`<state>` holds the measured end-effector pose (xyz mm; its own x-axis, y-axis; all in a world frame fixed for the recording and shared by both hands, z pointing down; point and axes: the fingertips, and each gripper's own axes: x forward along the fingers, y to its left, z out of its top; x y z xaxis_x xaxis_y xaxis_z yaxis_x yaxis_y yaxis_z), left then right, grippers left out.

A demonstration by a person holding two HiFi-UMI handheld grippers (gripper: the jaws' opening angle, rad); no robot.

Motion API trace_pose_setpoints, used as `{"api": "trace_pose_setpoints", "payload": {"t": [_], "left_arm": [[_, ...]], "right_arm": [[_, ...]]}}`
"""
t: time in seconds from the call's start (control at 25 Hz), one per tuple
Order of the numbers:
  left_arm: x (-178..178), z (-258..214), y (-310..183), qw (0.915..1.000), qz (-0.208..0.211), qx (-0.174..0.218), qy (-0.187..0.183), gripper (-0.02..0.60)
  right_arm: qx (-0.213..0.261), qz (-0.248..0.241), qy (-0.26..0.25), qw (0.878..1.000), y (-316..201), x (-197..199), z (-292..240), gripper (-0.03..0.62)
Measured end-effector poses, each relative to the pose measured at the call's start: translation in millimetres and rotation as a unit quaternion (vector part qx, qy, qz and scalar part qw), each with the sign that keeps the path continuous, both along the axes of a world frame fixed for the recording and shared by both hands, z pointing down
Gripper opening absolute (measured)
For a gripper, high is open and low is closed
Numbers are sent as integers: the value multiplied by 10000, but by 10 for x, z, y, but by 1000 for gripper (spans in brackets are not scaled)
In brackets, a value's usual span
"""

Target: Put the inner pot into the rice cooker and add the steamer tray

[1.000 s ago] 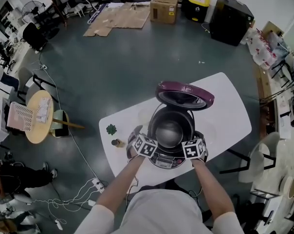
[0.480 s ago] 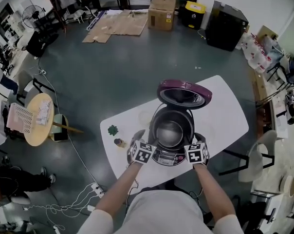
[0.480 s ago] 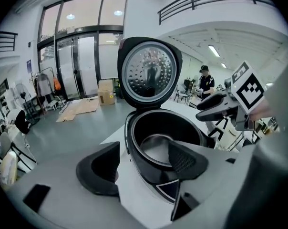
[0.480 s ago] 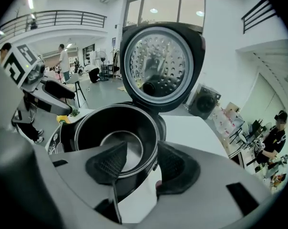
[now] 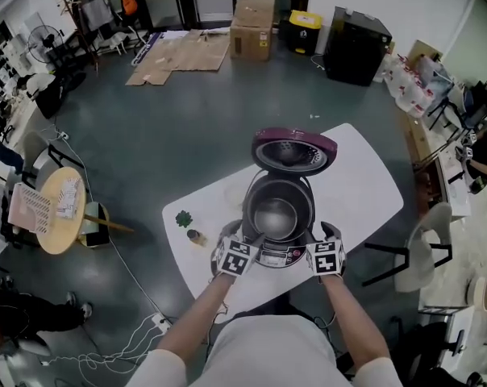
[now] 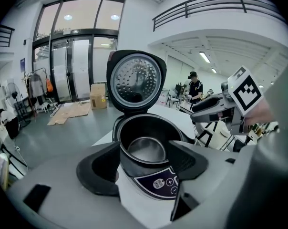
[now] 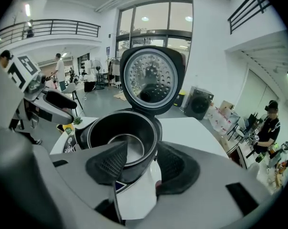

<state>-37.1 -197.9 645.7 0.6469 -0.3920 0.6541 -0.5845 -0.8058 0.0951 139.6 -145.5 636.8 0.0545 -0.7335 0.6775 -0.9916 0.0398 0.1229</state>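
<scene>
While the head view is showing my left gripper (image 5: 245, 239) and right gripper (image 5: 328, 232) just before the white, purple-lidded rice cooker (image 5: 276, 256), the dark round inner pot (image 5: 274, 214) is sitting inside it. Left gripper view: jaws, just closing slightly, are standing apart, empty. Right gripper view: jaws gaping, empty.

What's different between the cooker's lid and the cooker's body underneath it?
The lid stands upright, swung open; the body sits flat on the white table. The lid's inner face is a silvery plate dotted with holes; the body's hollow is dark-walled with a shiny bottom. Both are round and join at the back edge.
</scene>
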Motion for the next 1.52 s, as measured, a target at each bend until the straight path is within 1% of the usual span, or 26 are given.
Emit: {"api": "trace_pose_setpoints", "payload": {"t": [0.24, 0.52, 0.68, 0.8, 1.04, 1.28, 1.52], "left_arm": [[137, -80, 121, 9997, 170, -66, 167, 331], [473, -132, 199, 9992, 314, -72, 223, 330], [725, -205, 232, 9991, 312, -107, 262, 328], [900, -176, 265, 9992, 273, -145, 262, 330], [1403, -160, 318, 9992, 180, -235, 286, 328], [1995, -195, 411, 9988, 171, -317, 318, 330], [2490, -147, 449, 9981, 123, -444, 421, 328]], "right_arm": [[271, 169, -113, 9994, 118, 50, -85, 202], [345, 339, -204, 9986, 250, 356, -111, 196], [384, 330, -269, 9984, 258, 564, -161, 193], [354, 286, -320, 9985, 253, 703, -104, 192], [314, 107, -444, 9985, 230, 1075, -33, 187], [242, -21, -529, 9983, 216, 1541, -5, 184], [179, -159, -649, 9976, 171, 1860, 94, 183]]}}
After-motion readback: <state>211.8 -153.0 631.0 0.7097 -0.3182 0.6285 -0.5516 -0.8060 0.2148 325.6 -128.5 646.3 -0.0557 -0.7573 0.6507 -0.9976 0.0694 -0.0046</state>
